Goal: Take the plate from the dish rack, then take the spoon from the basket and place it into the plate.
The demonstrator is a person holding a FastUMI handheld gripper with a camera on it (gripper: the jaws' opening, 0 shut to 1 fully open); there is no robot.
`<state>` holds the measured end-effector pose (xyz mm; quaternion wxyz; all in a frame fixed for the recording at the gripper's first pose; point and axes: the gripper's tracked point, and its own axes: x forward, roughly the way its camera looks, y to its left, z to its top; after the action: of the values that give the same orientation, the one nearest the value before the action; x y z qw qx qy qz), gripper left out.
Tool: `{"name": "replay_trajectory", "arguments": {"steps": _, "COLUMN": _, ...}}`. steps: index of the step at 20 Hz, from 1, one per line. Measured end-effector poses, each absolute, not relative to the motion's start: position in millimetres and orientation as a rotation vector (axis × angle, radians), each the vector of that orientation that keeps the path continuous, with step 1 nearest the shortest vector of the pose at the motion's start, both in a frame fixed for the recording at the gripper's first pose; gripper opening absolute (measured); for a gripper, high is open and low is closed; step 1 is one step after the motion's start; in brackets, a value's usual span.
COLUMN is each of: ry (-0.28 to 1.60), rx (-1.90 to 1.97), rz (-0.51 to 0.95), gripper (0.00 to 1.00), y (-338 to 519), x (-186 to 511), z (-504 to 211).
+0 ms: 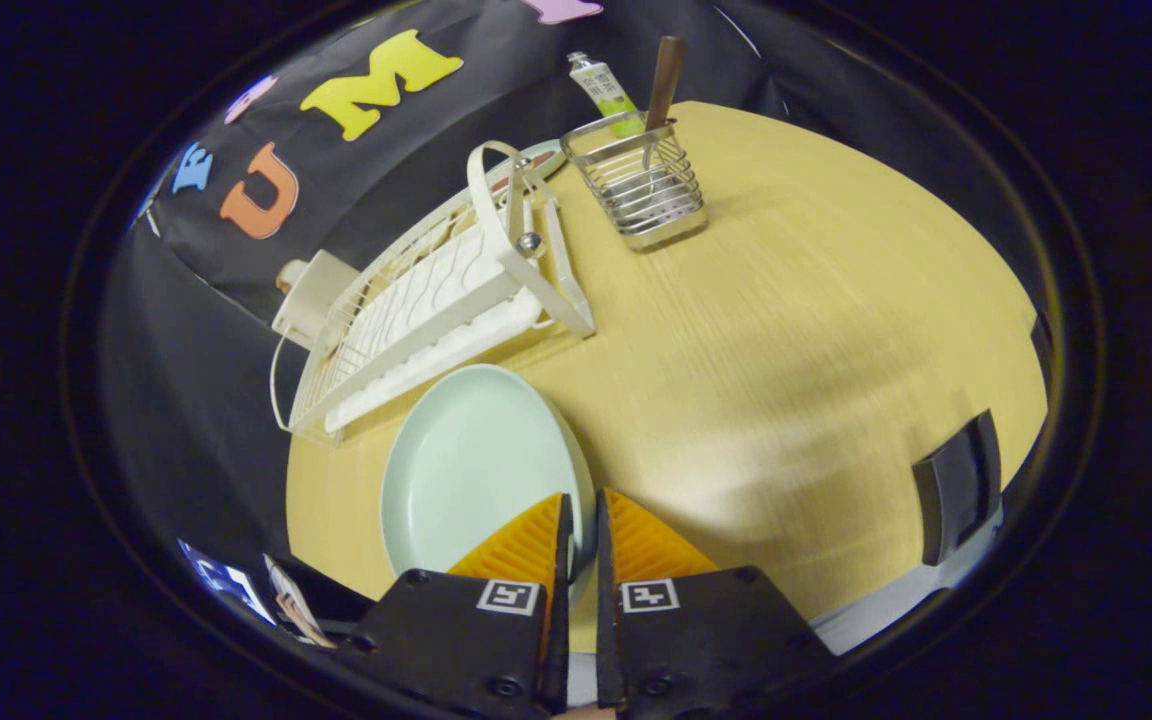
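A pale mint plate (pixel 471 470) lies just ahead of my fingers, close beside the near end of the white dish rack (pixel 436 300). Its near rim sits in the narrow gap between my fingers, and my gripper (pixel 582 497) is shut on that rim. I cannot tell whether the plate rests on the wooden table (pixel 806 320) or hangs a little above it. Far beyond the fingers stands a wire basket (pixel 651 190). A spoon with a brown handle (pixel 665 72) stands upright in it, its bowl hidden behind the wires.
A green and white tube (pixel 602 92) stands behind the basket at the table's far edge. A black block (pixel 956 490) sits at the table's right edge. A white box (pixel 311 290) is beyond the rack's left side. Open tabletop lies between plate and basket.
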<state>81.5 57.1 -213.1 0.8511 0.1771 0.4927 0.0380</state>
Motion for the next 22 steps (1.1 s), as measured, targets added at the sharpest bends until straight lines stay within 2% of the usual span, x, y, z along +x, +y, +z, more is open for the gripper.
{"name": "replay_trajectory", "arguments": {"steps": 2, "ry": 1.022, "rx": 0.331, "rz": 0.064, "gripper": 0.18, "y": 51, "x": 81, "z": -217}}
{"name": "replay_trajectory", "arguments": {"steps": 3, "ry": 1.012, "rx": 0.318, "rz": 0.068, "gripper": 0.14, "y": 51, "x": 84, "z": -216}}
{"name": "replay_trajectory", "arguments": {"steps": 4, "ry": 0.998, "rx": 0.312, "rz": 0.070, "gripper": 0.16, "y": 51, "x": 84, "z": -216}}
{"name": "replay_trajectory", "arguments": {"steps": 6, "ry": 0.951, "rx": 0.247, "rz": 0.061, "gripper": 0.26, "y": 42, "x": 86, "z": -211}}
{"name": "replay_trajectory", "arguments": {"steps": 7, "ry": 0.923, "rx": 0.196, "rz": 0.047, "gripper": 0.54, "y": 36, "x": 87, "z": -209}}
{"name": "replay_trajectory", "arguments": {"steps": 9, "ry": 0.843, "rx": 0.099, "rz": 0.006, "gripper": 0.66, "y": 19, "x": 93, "z": -200}}
{"name": "replay_trajectory", "arguments": {"steps": 14, "ry": 0.612, "rx": 0.045, "rz": -0.019, "gripper": 0.80, "y": -9, "x": 114, "z": -161}}
{"name": "replay_trajectory", "arguments": {"steps": 16, "ry": 0.509, "rx": 0.017, "rz": -0.037, "gripper": 0.82, "y": -26, "x": 129, "z": -140}}
{"name": "replay_trajectory", "arguments": {"steps": 19, "ry": 0.414, "rx": -0.059, "rz": -0.048, "gripper": 0.98, "y": -42, "x": 154, "z": -119}}
{"name": "replay_trajectory", "arguments": {"steps": 22, "ry": 0.347, "rx": -0.053, "rz": -0.047, "gripper": 1.00, "y": -50, "x": 183, "z": -102}}
